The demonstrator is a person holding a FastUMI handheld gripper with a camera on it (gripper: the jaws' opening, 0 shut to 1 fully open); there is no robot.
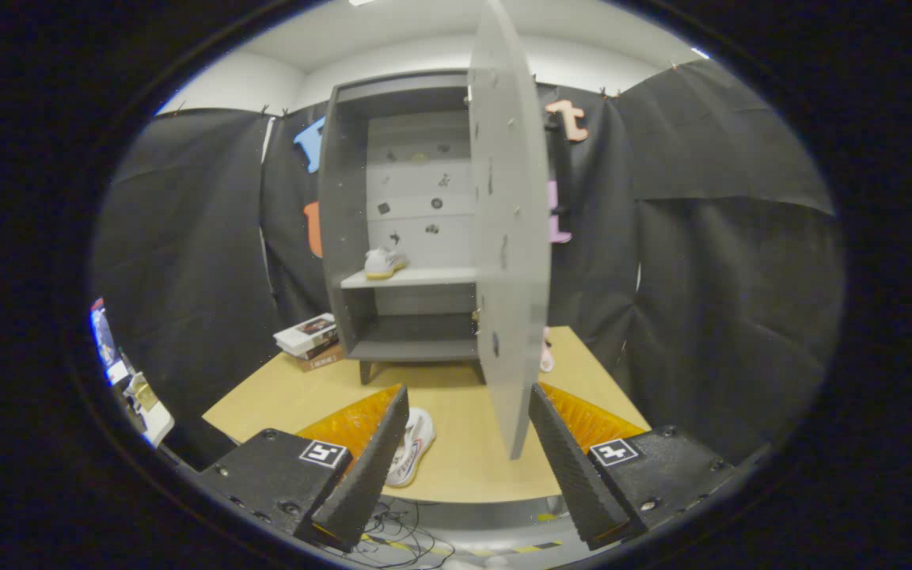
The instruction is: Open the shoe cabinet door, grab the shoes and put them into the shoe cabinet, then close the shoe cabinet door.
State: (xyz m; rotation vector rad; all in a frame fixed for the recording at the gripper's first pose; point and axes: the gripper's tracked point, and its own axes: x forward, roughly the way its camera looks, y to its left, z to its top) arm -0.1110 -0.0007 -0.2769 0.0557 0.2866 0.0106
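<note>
While tool (468,396) gapes empty, shoe (412,447) beside left finger, door (507,229) ajar

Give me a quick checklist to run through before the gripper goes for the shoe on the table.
1. Door open: the grey shoe cabinet has its pale grey door swung wide toward the gripper. Ok.
2. Shelf space: one white shoe with a yellow sole sits on the white middle shelf, room beside it. Ok.
3. Target reachable: the white sneaker lies on the tan wooden table, beside the left finger. Ok.
4. Jaws ready: the gripper is open and holds nothing. Ok.
5. Door edge clearance: its lower corner hangs between the jaws. Not ok.
6. Pink item behind the door: cannot tell.
</note>
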